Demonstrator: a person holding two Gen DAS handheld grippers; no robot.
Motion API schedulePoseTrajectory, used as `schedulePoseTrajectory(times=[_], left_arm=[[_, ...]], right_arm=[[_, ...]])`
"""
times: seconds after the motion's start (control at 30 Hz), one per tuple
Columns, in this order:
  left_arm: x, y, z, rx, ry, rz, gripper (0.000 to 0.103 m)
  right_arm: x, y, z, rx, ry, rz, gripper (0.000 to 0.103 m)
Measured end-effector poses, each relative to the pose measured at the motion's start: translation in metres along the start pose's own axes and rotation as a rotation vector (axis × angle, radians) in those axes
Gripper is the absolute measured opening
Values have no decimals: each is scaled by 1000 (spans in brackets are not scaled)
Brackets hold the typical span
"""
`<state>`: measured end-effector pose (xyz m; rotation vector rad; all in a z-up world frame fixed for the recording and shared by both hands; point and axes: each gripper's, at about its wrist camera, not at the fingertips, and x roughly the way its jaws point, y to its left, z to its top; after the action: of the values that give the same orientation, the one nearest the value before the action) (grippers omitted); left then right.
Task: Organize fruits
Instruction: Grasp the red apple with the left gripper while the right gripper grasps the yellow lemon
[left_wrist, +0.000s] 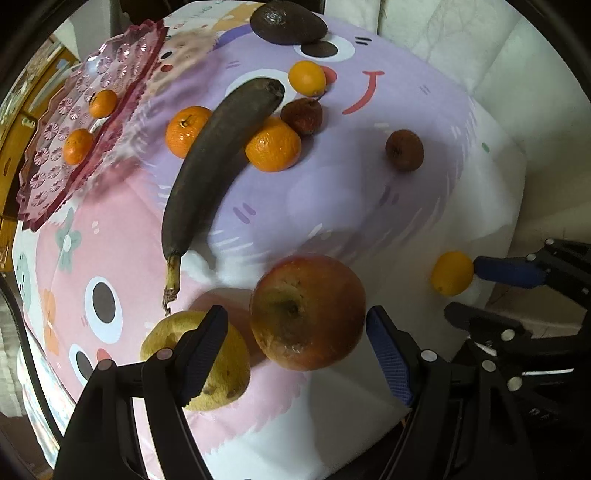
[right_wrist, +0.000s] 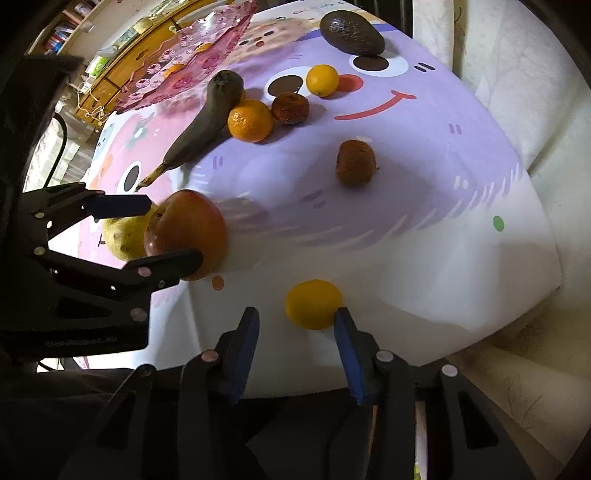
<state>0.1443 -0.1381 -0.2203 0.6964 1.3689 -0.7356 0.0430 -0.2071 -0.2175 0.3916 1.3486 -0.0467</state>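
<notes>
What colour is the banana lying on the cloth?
The banana is dark brown, almost black, with a paler stem; the left wrist view shows it best.

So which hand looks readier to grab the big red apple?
Left. The left gripper has its open fingers either side of the big red apple; the right gripper sits by a small yellow-orange citrus fruit.

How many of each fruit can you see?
Mandarins: 4
Yellow citrus: 2
Brown fruits: 2
Banana: 1
Avocado: 1
Apple: 1
Pear: 1
Total: 12
</notes>
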Motion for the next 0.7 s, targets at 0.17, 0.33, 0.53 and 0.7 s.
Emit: schedulePoseTrajectory(times=[0.17,0.33,0.53,0.7], left_arm=[[9,-5,0,44,1,-3,76],[19,-8,1,67,21,-27,72],[21,-8,1,68,22,-60,67],[24,7,-1,42,25,-79,66]], right_arm=[[2,-4,4,21,4,-30,41],[3,-10,8,41,21,-56,41],[5,-14,11,42,45,-93,34],[6,-14,16,25,71,-93,33]])
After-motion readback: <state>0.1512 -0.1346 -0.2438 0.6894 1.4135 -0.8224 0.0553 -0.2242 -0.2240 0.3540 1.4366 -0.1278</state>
